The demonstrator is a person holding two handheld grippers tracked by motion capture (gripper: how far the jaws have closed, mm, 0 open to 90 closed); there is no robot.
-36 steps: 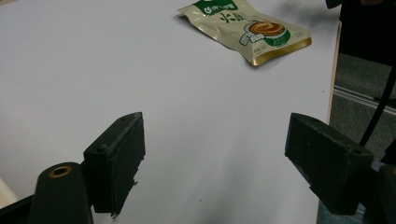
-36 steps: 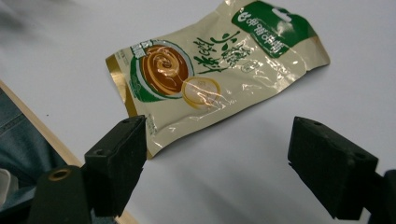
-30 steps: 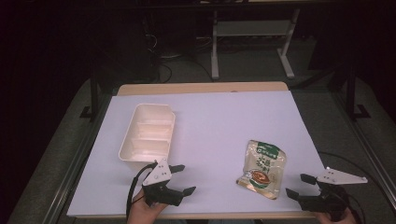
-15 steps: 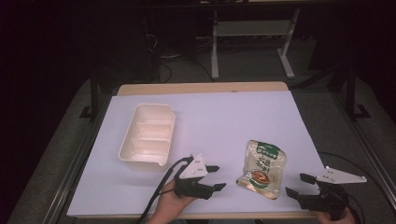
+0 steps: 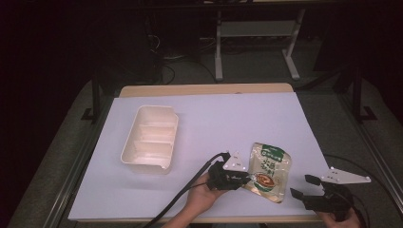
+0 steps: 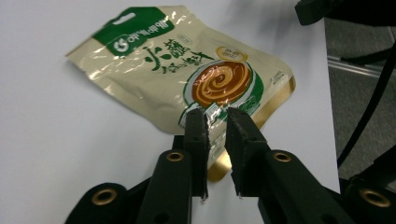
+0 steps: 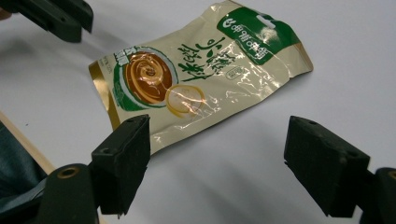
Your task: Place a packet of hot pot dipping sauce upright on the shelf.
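My left gripper [image 6: 215, 122] has just been closing and now pinches the pouch's [image 6: 187, 74] edge near table's [image 5: 228, 118] front; green label with a "G" logo, brown swirl. Right gripper [image 7: 217, 154] gapes beside.

1. The high view was dim: the room behind the table [image 5: 209, 118] lay almost black, and the white tabletop was the one bright area, lit from above.
2. The high view looked soft and grainy, with little fine detail.
3. In the gripper views, glare streaked the glossy pouch [image 6: 187, 74].
4. The near black jaws were slightly out of focus.
5. Soft shadows fell on the tabletop beside the pouch.
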